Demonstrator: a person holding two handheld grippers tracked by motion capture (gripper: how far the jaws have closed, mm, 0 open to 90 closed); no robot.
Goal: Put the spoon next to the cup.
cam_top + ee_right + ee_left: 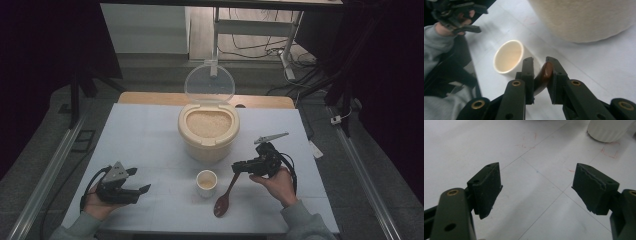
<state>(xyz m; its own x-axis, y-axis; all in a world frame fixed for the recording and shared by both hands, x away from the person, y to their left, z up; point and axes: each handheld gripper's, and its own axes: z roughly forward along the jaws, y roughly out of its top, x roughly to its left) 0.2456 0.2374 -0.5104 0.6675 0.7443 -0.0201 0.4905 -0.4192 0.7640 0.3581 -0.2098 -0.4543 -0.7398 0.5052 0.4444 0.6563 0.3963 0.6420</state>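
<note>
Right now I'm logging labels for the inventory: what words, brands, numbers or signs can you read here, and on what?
None: no readable text.
Rice bin, cup and spoon: plain, no print.
Table: faint red marks, corner outlines rather than letters, too faint to read as any sign.
Left gripper and right gripper: no lettering visible.
</note>
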